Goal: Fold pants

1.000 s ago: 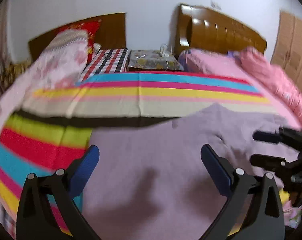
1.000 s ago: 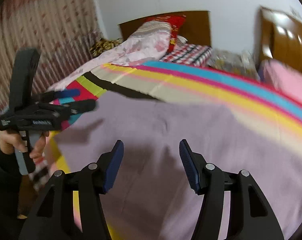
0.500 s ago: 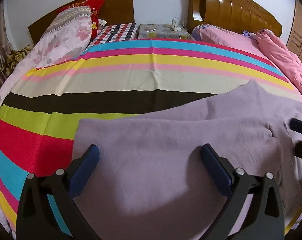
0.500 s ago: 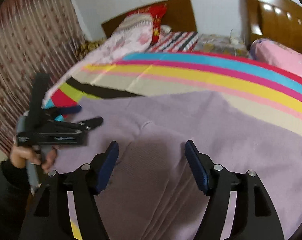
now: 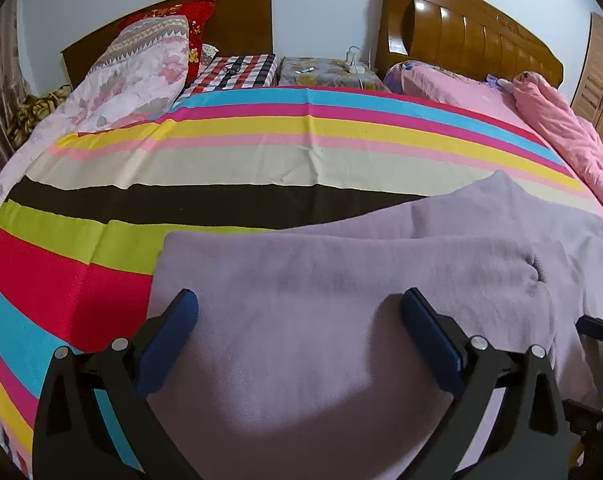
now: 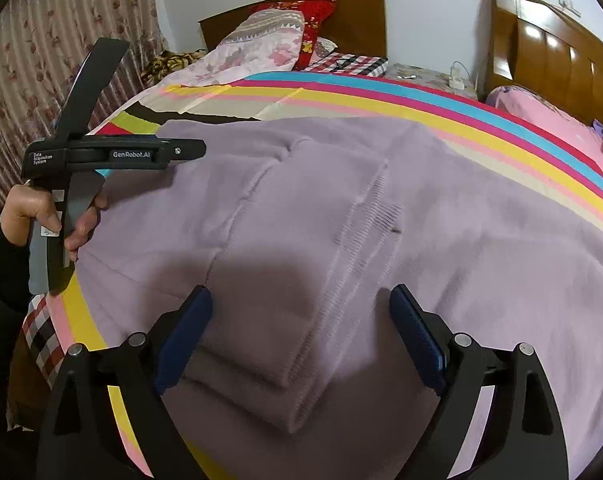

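Lilac pants (image 6: 341,208) spread flat near the bed's (image 5: 261,168) front edge, left gripper (image 5: 301,320) and right gripper (image 6: 301,312) hovering above, jaws wide and empty, seemingly poised to pinch for a fold.

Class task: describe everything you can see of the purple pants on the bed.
The purple pants look like soft, fleecy knit in pale lilac. They lie spread on the striped bedsheet, with a folded layer and ribbed waistband near the right tongs. Both tongs, left too, hover open above the pants, gripping nothing.
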`<move>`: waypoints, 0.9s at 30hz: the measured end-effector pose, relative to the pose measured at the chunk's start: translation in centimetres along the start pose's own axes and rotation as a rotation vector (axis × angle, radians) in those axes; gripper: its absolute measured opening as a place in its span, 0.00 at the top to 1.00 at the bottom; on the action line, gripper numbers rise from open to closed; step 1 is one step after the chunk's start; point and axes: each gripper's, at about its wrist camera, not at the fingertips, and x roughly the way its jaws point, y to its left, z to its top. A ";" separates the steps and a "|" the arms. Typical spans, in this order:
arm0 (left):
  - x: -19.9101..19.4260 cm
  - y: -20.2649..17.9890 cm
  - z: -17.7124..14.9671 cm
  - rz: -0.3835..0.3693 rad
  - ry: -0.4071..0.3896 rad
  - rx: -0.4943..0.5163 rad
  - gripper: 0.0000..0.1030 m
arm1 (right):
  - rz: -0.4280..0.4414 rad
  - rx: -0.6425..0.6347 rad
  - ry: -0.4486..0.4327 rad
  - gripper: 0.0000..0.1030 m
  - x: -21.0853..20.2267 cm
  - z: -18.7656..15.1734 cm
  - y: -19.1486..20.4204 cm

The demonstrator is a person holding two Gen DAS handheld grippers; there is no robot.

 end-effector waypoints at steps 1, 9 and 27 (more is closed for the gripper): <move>0.0 0.0 0.0 -0.003 0.000 -0.004 0.02 | 0.002 0.007 0.000 0.16 -0.3 -0.3 -0.2; -0.3 0.3 -0.1 -0.017 -0.020 -0.032 0.02 | 0.025 0.280 -0.260 0.16 -12.5 -7.8 -8.8; -4.1 -13.8 -6.2 -0.112 -0.011 0.171 0.02 | -0.002 0.830 -0.250 0.19 -15.8 -17.4 -22.9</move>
